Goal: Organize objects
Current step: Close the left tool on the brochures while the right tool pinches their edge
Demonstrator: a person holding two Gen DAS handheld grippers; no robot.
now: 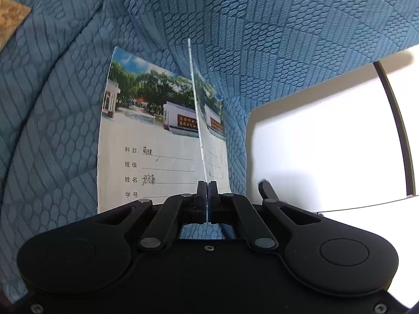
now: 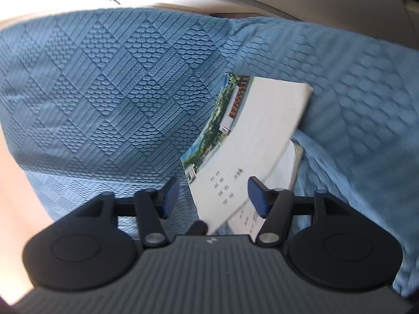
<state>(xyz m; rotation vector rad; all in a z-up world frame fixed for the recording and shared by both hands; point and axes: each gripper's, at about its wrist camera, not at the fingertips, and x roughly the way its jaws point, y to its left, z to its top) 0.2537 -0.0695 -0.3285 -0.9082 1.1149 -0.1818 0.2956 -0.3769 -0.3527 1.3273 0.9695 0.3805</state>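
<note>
My left gripper is shut on a thin exercise book, which shows edge-on as a white line rising from the fingers. Behind it, a cover with a school photo and handwritten form lines rests against blue quilted fabric. In the right wrist view an exercise book is tilted up, with a second book under it. My right gripper is open; the book's lower end sits between its blue pads without being pressed. The black tips of the left gripper meet the book's bottom corner.
Blue quilted fabric fills most of both views and folds beside the books. A bright white surface with a dark bar lies to the right. A tan patterned patch shows at the far left.
</note>
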